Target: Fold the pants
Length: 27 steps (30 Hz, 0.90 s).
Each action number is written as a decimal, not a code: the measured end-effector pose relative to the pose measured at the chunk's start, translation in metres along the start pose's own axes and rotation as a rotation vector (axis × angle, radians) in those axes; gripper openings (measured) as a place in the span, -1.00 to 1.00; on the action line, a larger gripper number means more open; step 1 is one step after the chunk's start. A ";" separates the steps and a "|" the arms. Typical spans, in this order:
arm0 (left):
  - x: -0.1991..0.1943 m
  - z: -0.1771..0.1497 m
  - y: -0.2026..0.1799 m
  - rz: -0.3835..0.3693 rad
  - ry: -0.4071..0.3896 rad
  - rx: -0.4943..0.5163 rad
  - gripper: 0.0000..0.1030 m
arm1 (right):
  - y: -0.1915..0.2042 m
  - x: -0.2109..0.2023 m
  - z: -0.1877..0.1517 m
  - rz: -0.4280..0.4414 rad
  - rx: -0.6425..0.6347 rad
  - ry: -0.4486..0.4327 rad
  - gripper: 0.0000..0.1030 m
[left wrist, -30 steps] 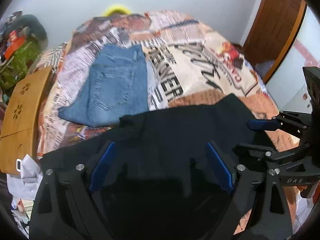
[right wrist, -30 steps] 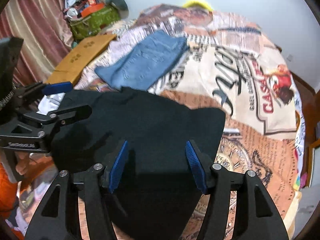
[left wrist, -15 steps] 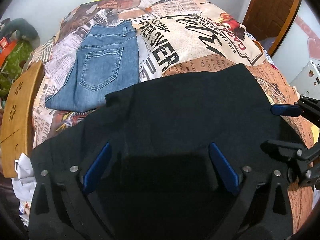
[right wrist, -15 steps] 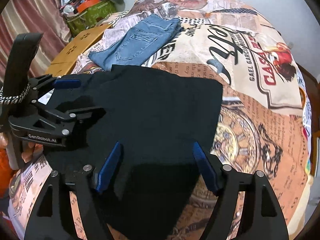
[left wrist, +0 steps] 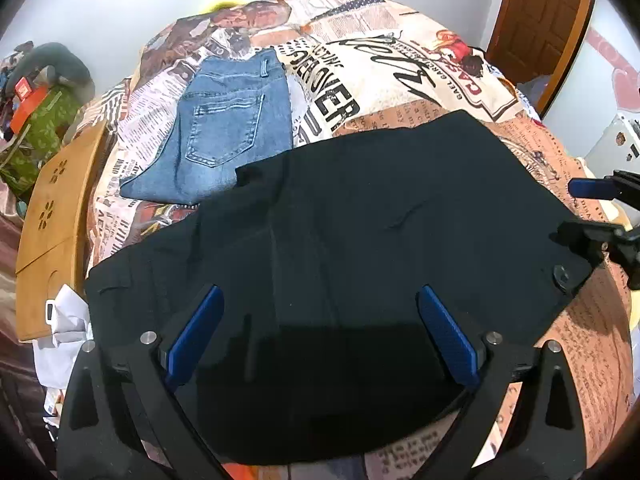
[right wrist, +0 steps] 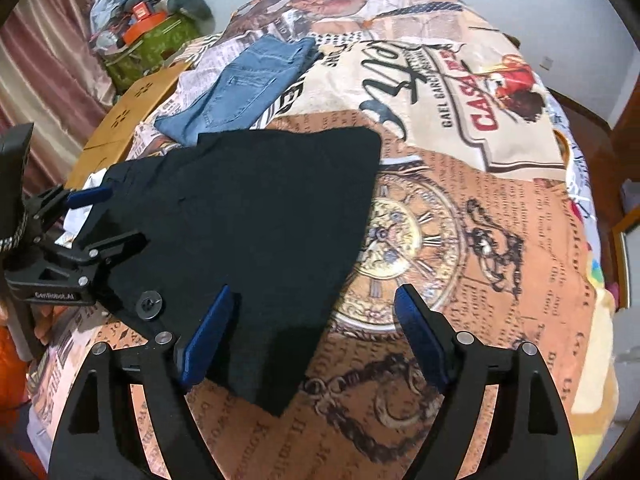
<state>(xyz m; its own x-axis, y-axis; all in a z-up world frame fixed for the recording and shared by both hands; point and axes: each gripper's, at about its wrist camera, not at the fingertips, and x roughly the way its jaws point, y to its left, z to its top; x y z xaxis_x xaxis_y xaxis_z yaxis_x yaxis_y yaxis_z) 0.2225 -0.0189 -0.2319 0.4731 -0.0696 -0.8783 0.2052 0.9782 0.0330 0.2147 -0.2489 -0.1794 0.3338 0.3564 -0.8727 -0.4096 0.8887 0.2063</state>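
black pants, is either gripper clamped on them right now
No, the left gripper and right gripper both hang open above the black pants, gripping no cloth.

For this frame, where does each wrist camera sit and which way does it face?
Left wrist: sits on the left tongs, looks down along the open fingers over the black pants toward the folded jeans and the wall; the right tongs show at the right edge.
Right wrist: sits on the right tongs, looks across the pants' right edge and the printed bedspread; the left tongs show at left.
Shared: pants, jeans, bedspread.
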 end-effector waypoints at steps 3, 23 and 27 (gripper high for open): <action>-0.011 -0.001 0.003 0.010 -0.019 -0.006 0.92 | 0.002 -0.014 0.002 -0.014 0.000 -0.033 0.55; -0.076 -0.068 0.134 0.134 -0.141 -0.340 0.94 | 0.078 -0.035 0.018 -0.048 -0.163 -0.200 0.61; -0.062 -0.097 0.164 0.093 -0.061 -0.462 0.94 | 0.090 -0.015 0.019 -0.044 -0.181 -0.157 0.60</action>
<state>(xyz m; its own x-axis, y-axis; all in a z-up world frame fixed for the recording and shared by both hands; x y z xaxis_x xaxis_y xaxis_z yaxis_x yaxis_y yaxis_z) 0.1439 0.1648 -0.2187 0.5237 0.0243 -0.8515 -0.2361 0.9646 -0.1177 0.1886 -0.1690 -0.1393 0.4769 0.3718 -0.7964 -0.5326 0.8430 0.0746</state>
